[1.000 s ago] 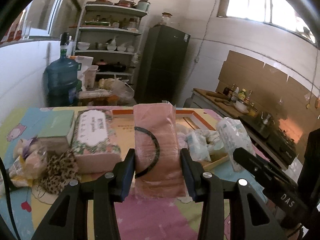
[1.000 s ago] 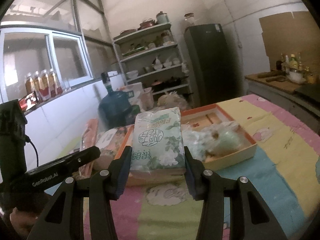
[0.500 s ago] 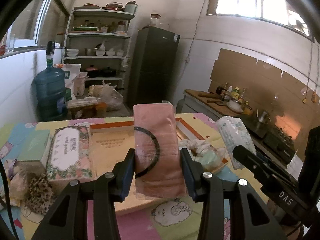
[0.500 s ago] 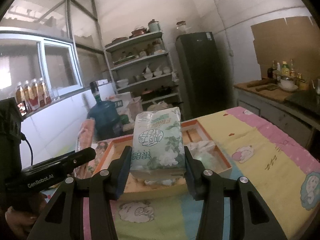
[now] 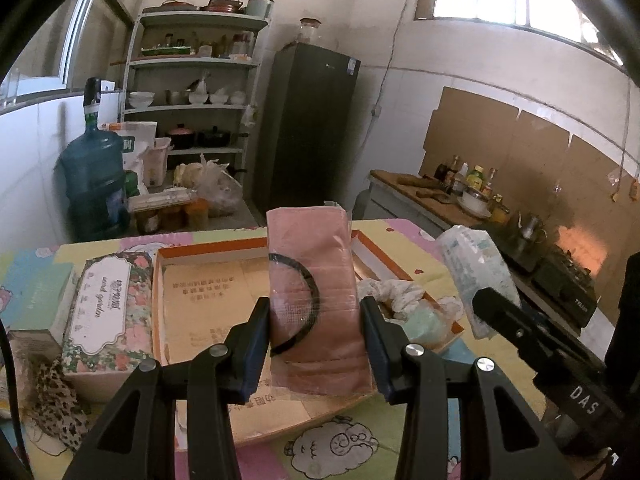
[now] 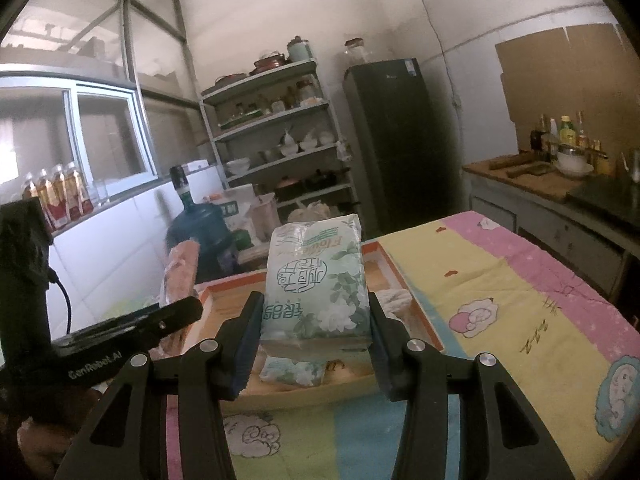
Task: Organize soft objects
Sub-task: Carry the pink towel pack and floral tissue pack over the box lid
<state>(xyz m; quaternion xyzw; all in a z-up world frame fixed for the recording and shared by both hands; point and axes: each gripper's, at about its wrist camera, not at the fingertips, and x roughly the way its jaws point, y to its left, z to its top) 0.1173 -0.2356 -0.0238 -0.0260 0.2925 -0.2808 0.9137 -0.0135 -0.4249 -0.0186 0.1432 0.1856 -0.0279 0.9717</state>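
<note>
My left gripper [image 5: 314,344] is shut on a pink plastic-wrapped pack [image 5: 316,304] with a black ring on it, held above the orange-rimmed cardboard tray [image 5: 208,300]. My right gripper [image 6: 316,344] is shut on a green-and-white floral tissue pack [image 6: 316,288], held over the same tray [image 6: 416,312]. That tissue pack also shows at the right of the left wrist view [image 5: 476,272]. The pink pack shows at the left of the right wrist view [image 6: 180,276]. Crumpled white and mint soft items [image 5: 404,300] lie in the tray's right part.
A floral tissue box [image 5: 110,312], a green box [image 5: 36,292] and a leopard-print scrunchie [image 5: 56,404] lie left of the tray on the cartoon-print tablecloth [image 6: 520,312]. Another green tissue pack [image 6: 296,372] lies in the tray. A water jug [image 5: 94,184], shelves and a fridge stand behind.
Both grippers have risen and moved forward over the tray with their packs still held. The left gripper has shifted right, away from the floral box.
</note>
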